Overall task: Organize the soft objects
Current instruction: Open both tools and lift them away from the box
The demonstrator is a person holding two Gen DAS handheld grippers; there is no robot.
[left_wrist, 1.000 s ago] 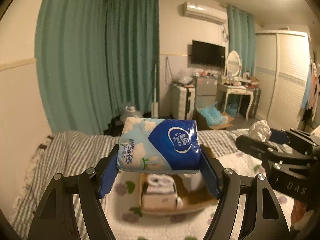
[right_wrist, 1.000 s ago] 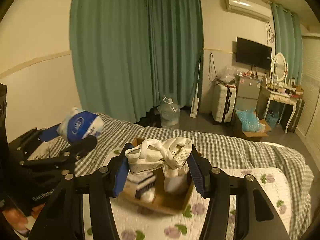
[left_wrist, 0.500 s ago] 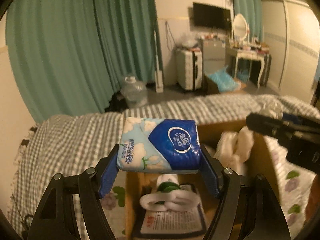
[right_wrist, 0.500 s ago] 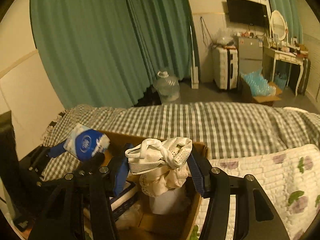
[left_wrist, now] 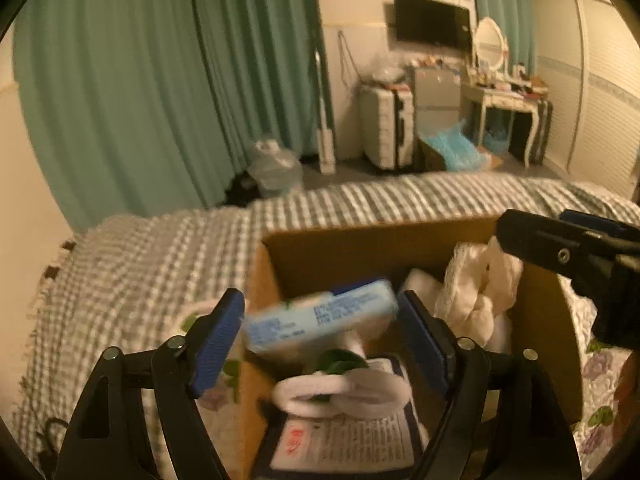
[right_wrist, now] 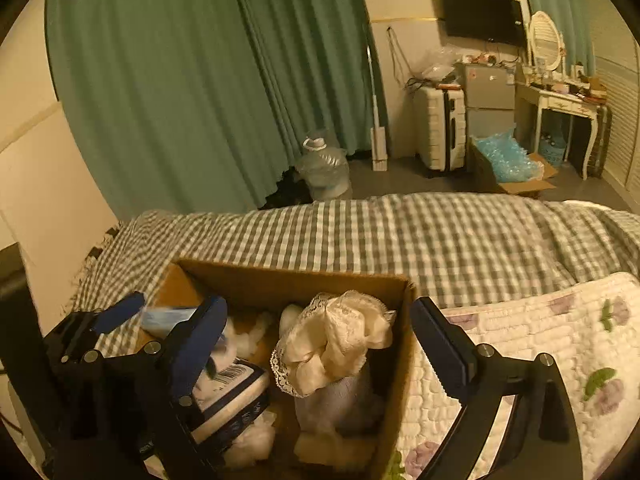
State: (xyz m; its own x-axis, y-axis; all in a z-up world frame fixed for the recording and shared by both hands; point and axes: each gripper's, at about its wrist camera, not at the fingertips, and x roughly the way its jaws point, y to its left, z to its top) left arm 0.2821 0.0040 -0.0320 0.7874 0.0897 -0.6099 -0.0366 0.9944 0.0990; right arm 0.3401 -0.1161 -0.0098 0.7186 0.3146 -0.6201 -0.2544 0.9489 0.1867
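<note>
Both grippers hang over an open cardboard box [left_wrist: 360, 236] [right_wrist: 296, 276] on the bed. My left gripper [left_wrist: 320, 340] has its jaws opening. The blue tissue pack [left_wrist: 320, 318] is tilted and blurred between the pads, which no longer press on it. Its blurred end [right_wrist: 166, 318] also shows in the right wrist view, beside the left gripper [right_wrist: 120, 312]. My right gripper [right_wrist: 320, 344] is also opening and stands wide. The cream lace cloth [right_wrist: 336, 344] [left_wrist: 476, 296] lies loose in the box below it, on a pale roll. The right gripper's fingers [left_wrist: 560, 248] show over the box's right side.
The box also holds white fabric rings [left_wrist: 340, 394] and a printed packet [left_wrist: 348, 440] [right_wrist: 232, 384]. A checked blanket [right_wrist: 400, 236] covers the far bed and a flowered quilt [right_wrist: 540, 340] lies to the right. Green curtains, a water jug and a suitcase stand beyond the bed.
Both grippers came down over the box, then opened. The tissue pack has tipped loose from the left pads. The lace cloth has dropped from the right pads into the box.
</note>
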